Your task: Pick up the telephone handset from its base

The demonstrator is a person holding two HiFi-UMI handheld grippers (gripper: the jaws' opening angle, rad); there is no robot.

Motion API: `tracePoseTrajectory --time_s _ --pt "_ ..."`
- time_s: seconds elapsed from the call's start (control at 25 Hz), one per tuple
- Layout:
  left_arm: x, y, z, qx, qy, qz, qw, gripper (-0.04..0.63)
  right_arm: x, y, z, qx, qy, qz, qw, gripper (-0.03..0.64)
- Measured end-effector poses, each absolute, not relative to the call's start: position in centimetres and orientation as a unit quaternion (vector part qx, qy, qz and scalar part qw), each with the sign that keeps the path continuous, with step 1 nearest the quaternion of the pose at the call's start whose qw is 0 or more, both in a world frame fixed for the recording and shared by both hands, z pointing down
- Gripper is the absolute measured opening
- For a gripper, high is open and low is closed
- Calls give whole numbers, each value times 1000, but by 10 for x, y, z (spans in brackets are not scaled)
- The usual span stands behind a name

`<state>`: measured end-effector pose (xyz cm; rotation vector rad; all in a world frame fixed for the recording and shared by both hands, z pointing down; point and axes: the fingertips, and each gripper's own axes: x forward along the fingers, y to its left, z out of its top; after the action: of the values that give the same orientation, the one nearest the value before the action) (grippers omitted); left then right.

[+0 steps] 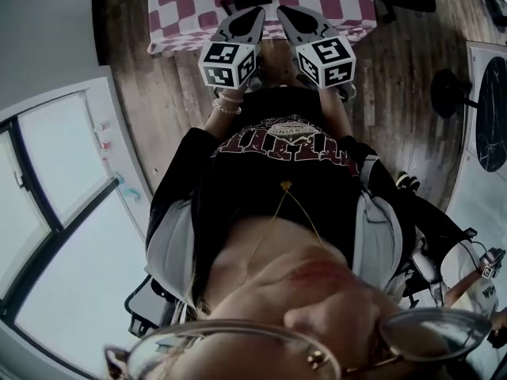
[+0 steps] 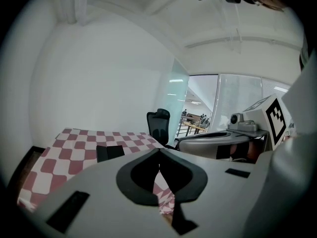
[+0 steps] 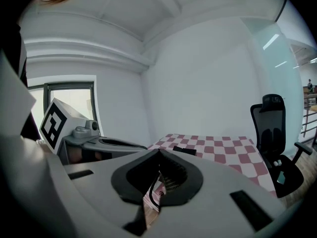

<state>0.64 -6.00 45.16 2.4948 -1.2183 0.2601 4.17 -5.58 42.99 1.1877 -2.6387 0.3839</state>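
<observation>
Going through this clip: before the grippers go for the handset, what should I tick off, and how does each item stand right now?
1. Left gripper carries nothing: ok, fingers together with nothing between them.
2. Right gripper carries nothing: ok, likewise closed and empty.
3. Fingers opened wide enough to take a handset: not ok, both grippers are shut.
4. Handset seen resting on its base: cannot tell, no view shows a telephone clearly.
5. Both grippers aimed at the checkered table: ok, side by side, tips toward its near edge.

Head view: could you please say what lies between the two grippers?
In the head view, only tablecloth edge and floor show between left gripper and right gripper.
</observation>
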Motion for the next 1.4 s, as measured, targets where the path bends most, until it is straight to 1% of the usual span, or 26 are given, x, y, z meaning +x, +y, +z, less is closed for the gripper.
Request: tracePoseTrajectory --time_s 0.8,1.4 --pt "-24 -142 467 900 -378 96 194 11 8 -137 445 443 -876 138 132 18" --pt "-44 -167 476 902 -366 97 205 11 -4 -162 455 462 -863 138 152 18"
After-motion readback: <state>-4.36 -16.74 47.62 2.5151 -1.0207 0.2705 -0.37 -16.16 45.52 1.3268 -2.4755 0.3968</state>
